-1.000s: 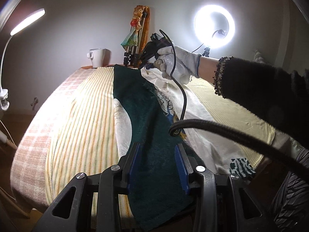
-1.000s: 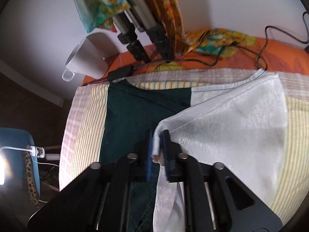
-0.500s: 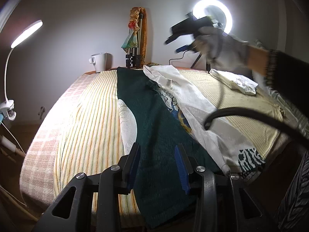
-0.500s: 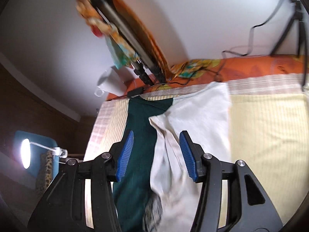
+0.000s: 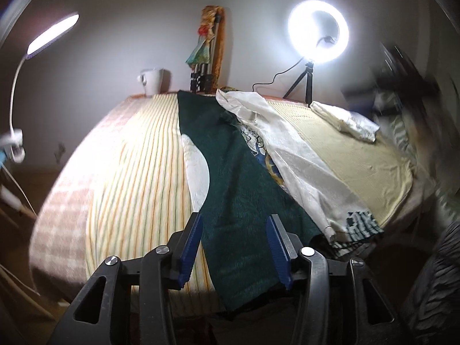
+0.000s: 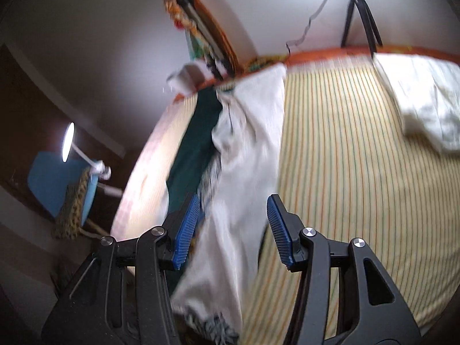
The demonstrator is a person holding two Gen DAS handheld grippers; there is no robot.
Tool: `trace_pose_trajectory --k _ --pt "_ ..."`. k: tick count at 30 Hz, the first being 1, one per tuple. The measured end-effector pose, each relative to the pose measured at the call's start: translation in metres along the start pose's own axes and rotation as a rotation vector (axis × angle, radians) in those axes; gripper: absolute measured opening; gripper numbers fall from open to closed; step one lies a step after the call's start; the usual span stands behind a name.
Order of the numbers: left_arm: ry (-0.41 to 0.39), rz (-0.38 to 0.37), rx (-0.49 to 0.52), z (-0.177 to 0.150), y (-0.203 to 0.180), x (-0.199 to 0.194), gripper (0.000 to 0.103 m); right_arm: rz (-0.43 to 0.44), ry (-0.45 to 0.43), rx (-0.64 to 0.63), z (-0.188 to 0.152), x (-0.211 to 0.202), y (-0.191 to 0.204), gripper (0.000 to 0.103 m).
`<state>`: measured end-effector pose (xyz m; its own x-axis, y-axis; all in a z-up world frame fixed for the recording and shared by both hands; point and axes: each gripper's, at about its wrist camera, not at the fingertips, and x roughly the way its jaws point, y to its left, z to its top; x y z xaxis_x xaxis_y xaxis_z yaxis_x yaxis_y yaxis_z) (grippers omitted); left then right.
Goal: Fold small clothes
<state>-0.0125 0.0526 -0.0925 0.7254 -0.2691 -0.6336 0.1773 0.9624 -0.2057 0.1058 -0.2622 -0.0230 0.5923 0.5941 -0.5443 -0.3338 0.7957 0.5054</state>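
Gaping apart, both tongs grip nothing — left tongs (image 5: 234, 247) hover over the dark green garment (image 5: 238, 189), right tongs (image 6: 233, 230) above the white garment (image 6: 247, 172) overlapping it on the striped bed (image 6: 345, 172).

Green garment (image 5: 244, 189): matt, napped cloth. White garment (image 5: 299, 155): smooth, faintly glossy cloth beside it. Striped bedcover (image 5: 138, 172): woven, matt. Mug (image 5: 152, 82): glossy.

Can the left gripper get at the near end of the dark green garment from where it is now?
Probably yes. The left gripper is open, and the dark green garment runs straight between its fingers at the near edge of the bed. Nothing lies over that end; the white garment overlaps it further right.
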Motion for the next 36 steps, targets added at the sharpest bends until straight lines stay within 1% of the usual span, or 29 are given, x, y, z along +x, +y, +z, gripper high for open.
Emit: trace_pose_trajectory --k 3,4,6,7,11,12,15,17,19,21,22,24,29,31,32,33,34,35,36 --pt "0.019 -0.055 -0.070 -0.002 0.006 -0.001 0.046 0.003 0.075 -0.002 -0.059 0.008 -0.004 0.052" --pt "0.025 -0.091 -0.096 -0.003 0.005 -0.001 0.046 0.003 0.095 -0.001 -0.075 0.011 -0.006 0.052" --pt "0.034 -0.153 -0.117 -0.001 -0.003 0.000 0.046 0.009 0.129 0.001 -0.103 0.018 -0.009 0.052" --pt "0.038 -0.169 -0.111 0.000 -0.009 0.001 0.046 0.014 0.141 0.007 -0.115 0.022 -0.011 0.052" --pt "0.053 -0.219 -0.031 0.006 -0.046 0.006 0.046 0.058 0.173 0.051 -0.145 0.033 -0.015 0.052" --pt "0.061 -0.231 -0.016 0.007 -0.053 0.009 0.047 0.065 0.155 0.052 -0.148 0.031 -0.015 0.052" --pt "0.105 -0.237 0.002 0.010 -0.070 0.027 0.045 0.121 0.162 0.079 -0.156 0.030 -0.013 0.052" --pt "0.144 -0.240 -0.002 0.010 -0.077 0.044 0.039 0.133 0.163 0.078 -0.161 0.030 -0.010 0.052" --pt "0.179 -0.253 -0.017 0.009 -0.077 0.059 0.008 0.138 0.156 0.073 -0.164 0.028 -0.009 0.052" --pt "0.200 -0.276 -0.052 0.005 -0.074 0.067 0.000 0.156 0.154 0.090 -0.166 0.030 -0.010 0.052" --pt "0.205 -0.283 -0.080 0.003 -0.071 0.069 0.000 0.164 0.152 0.100 -0.167 0.032 -0.009 0.052" --pt "0.197 -0.284 -0.094 0.000 -0.066 0.064 0.000 0.194 0.147 0.136 -0.167 0.033 -0.014 0.052" --pt "0.194 -0.251 -0.083 -0.007 -0.060 0.056 0.000 0.319 0.146 0.279 -0.168 0.038 -0.037 0.052" --pt "0.197 -0.245 -0.085 -0.009 -0.059 0.057 0.000 0.343 0.140 0.324 -0.166 0.040 -0.043 0.052" --pt "0.197 -0.235 -0.083 -0.008 -0.059 0.056 0.000 0.332 0.141 0.312 -0.165 0.041 -0.041 0.048" --pt "0.194 -0.232 -0.078 -0.008 -0.058 0.055 0.004 0.310 0.144 0.286 -0.165 0.040 -0.038 0.037" --pt "0.193 -0.236 -0.069 -0.007 -0.058 0.053 0.020 0.272 0.150 0.247 -0.164 0.040 -0.033 0.029" --pt "0.188 -0.230 -0.055 -0.006 -0.058 0.050 0.027 0.213 0.160 0.194 -0.163 0.041 -0.026 0.013" --pt "0.175 -0.217 -0.041 -0.005 -0.058 0.046 0.033 0.177 0.167 0.164 -0.161 0.042 -0.023 0.007"
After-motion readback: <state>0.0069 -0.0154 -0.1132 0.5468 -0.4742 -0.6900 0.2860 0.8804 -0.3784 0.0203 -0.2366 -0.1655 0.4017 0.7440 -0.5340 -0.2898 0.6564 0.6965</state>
